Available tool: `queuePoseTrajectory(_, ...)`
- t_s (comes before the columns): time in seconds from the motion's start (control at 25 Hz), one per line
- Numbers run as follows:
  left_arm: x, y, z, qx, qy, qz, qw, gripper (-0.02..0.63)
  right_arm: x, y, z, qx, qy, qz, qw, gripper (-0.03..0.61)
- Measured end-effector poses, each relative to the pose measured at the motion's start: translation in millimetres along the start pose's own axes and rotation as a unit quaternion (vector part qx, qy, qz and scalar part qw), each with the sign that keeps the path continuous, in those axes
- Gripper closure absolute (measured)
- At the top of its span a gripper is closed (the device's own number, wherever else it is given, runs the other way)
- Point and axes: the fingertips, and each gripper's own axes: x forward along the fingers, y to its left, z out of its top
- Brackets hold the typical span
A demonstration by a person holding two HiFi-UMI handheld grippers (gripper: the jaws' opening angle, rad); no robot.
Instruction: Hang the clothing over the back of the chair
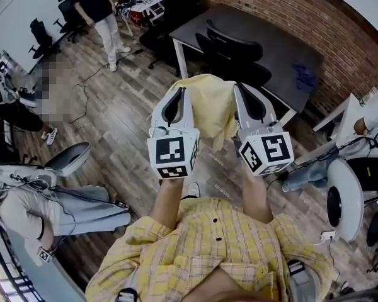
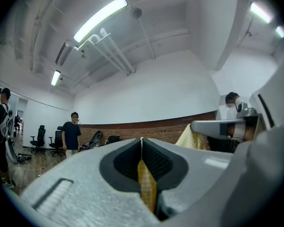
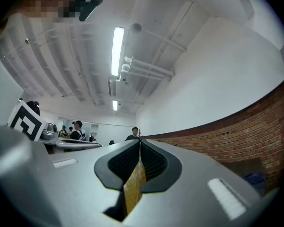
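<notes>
A pale yellow garment (image 1: 211, 109) hangs in the air between my two grippers, held up high. My left gripper (image 1: 178, 93) is shut on its left edge; a strip of yellow checked cloth (image 2: 146, 186) is pinched between its jaws. My right gripper (image 1: 238, 90) is shut on the garment's right edge, with yellow cloth (image 3: 134, 188) clamped between the jaws. A black office chair (image 1: 230, 54) stands beyond the garment at a dark grey table (image 1: 271, 43). Both gripper views point upward at the ceiling.
A brick wall (image 1: 315, 24) runs behind the table. A blue item (image 1: 305, 77) lies on the table. People stand and sit around the wooden floor (image 1: 113, 112): one at the far left (image 1: 101, 11), one seated at the left (image 1: 38, 206). A white chair (image 1: 343, 197) is at the right.
</notes>
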Motion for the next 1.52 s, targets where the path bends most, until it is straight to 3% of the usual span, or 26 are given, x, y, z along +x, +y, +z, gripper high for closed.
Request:
queuePoseTrajectory(0.36, 63, 52, 1, -0.005, 0.004, -0.046, 0.9989, 0.602, 71, -7, -9, -0.005, 0.004, -0.045, 0.999, 0.564)
queuePoseTrajectory(0.64, 86, 69, -7, -0.019, 0.005, -0.084, 0.9962, 0.601, 92, -6, -19, -0.017, 0.011, -0.081, 0.996, 0.563)
queuePoseTrajectory(0.96, 93, 84, -20, -0.022, 0.003, -0.096, 0.9951, 0.602, 104, 2, -33, -0.034, 0.015, -0.089, 0.995, 0.564)
queuePoseTrajectory(1.52, 181, 78, -4, -0.009, -0.008, -0.081, 0.9966, 0.602, 155, -70, -19, -0.03, -0.008, -0.073, 0.997, 0.564)
